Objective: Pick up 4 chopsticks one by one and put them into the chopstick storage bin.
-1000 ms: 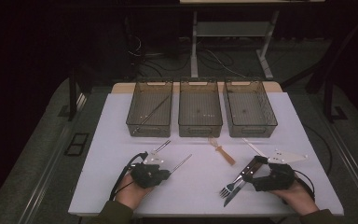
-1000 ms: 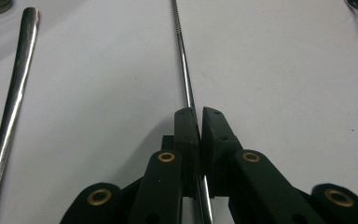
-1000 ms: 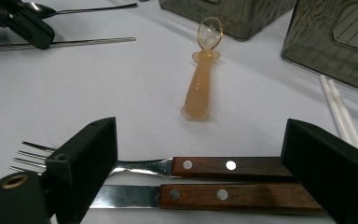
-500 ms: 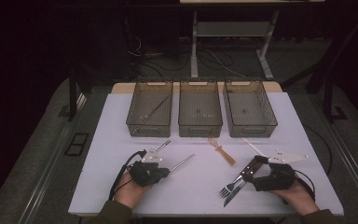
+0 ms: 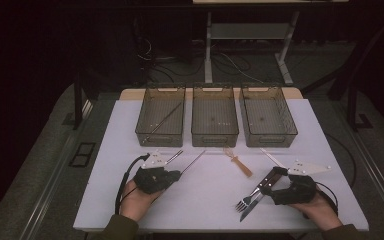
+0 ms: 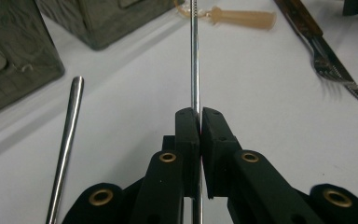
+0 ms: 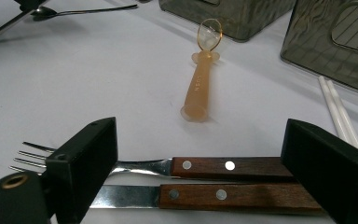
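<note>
As the high view has it, the left gripper lies low on the white worktop, clenched on a thin, straight metal rod that points toward three smoky wire-mesh bins. The right gripper rests beside a wood-handled fork and knife.

Left gripper view: jaws pinch the rod near one end; a steel spoon handle lies alongside.

Right gripper view: jaws released, straddling both wooden handles; an amber plastic spoon lies beyond.

Rod likely light, stiff, slick; an end grip may let it swivel, so hold nearer the middle.
</note>
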